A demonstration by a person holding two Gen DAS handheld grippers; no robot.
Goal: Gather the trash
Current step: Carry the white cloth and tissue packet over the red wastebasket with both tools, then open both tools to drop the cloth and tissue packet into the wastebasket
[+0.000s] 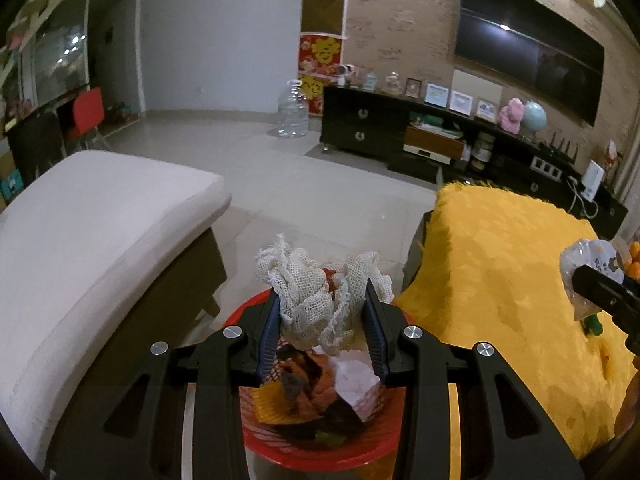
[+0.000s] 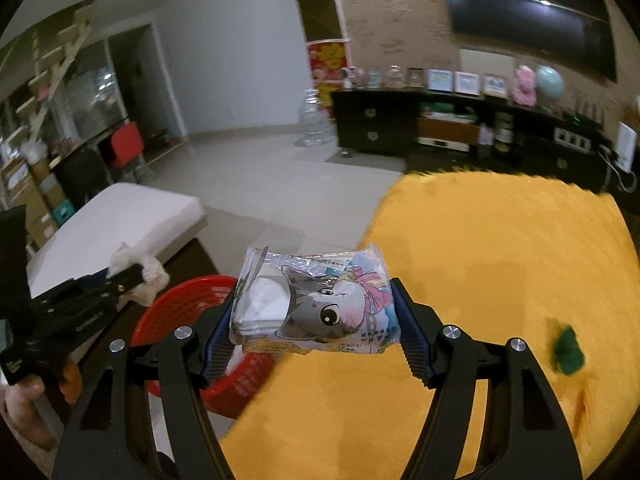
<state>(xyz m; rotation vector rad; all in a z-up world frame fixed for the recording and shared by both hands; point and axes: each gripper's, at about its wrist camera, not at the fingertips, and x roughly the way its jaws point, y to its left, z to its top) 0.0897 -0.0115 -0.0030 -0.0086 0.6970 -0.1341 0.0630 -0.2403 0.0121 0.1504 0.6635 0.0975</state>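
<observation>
My left gripper [image 1: 322, 300] is shut on a white mesh cloth wad [image 1: 320, 292] and holds it right above a red plastic basket [image 1: 320, 454] that holds wrappers and a pink-white tissue. My right gripper [image 2: 316, 308] is shut on a crinkled plastic packet [image 2: 316, 304] printed with a grey cartoon cat, held above the yellow fuzzy cloth [image 2: 500, 280], to the right of the red basket [image 2: 180, 304]. The left gripper with its wad also shows in the right wrist view [image 2: 132, 276]. The right gripper with its packet shows at the right edge of the left wrist view [image 1: 592, 280].
A white cushioned seat [image 1: 100, 232] stands left of the basket. A small green object [image 2: 566, 352] lies on the yellow cloth at the right. Oranges [image 1: 634, 260] sit at the far right edge. A dark TV cabinet [image 1: 400, 132] and a water bottle [image 1: 294, 110] stand across the tiled floor.
</observation>
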